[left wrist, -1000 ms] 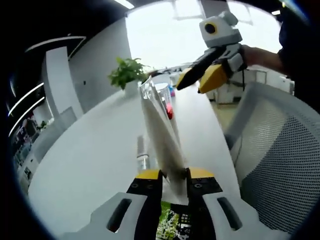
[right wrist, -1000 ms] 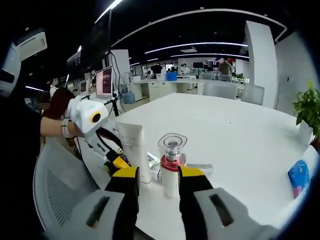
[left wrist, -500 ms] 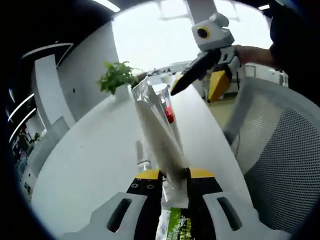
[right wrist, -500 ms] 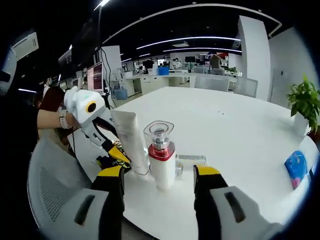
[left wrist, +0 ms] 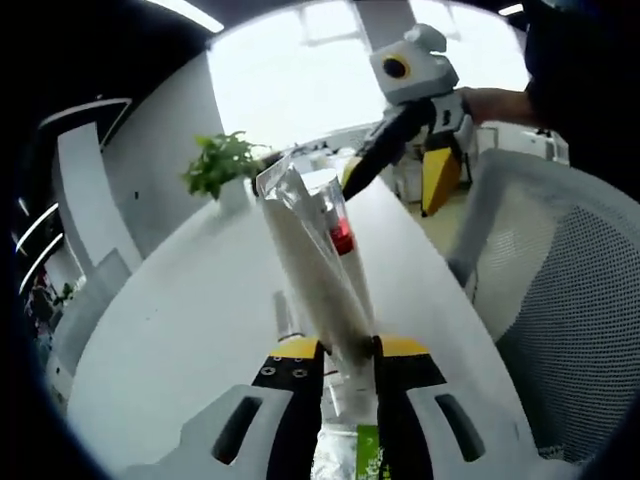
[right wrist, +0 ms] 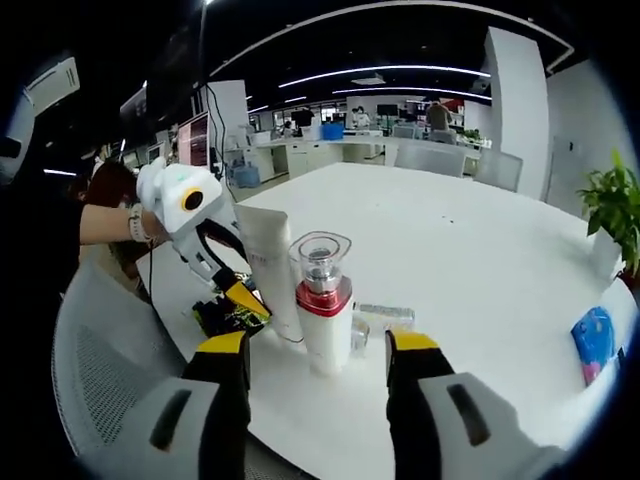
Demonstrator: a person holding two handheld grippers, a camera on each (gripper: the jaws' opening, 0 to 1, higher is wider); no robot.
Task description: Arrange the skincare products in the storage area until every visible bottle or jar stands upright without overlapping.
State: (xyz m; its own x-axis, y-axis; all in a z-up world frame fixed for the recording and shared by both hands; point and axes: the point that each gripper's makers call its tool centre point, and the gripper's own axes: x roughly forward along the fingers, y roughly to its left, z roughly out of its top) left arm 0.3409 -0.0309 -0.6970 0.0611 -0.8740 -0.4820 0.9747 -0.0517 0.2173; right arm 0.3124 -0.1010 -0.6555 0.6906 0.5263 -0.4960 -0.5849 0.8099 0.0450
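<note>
The left gripper [left wrist: 348,352] is pinching the low end of a tall white squeeze tube [left wrist: 312,265], long axis rising away. The right gripper [right wrist: 318,350], jaws spread wide, is facing the red-collared clear-capped pump bottle [right wrist: 324,308] standing just right of the tube on the white table [right wrist: 470,260].

Left claw [left wrist: 338,352] clamped, right claw [right wrist: 317,350] agape

In the right gripper view, a pump bottle [right wrist: 325,303] stands on the table [right wrist: 480,260]; a tube [right wrist: 270,268] stands just left of it, touching, a small bottle [right wrist: 385,317] lies just behind, a potted plant [right wrist: 612,215] far right, a mesh chair [right wrist: 95,370] near left
</note>
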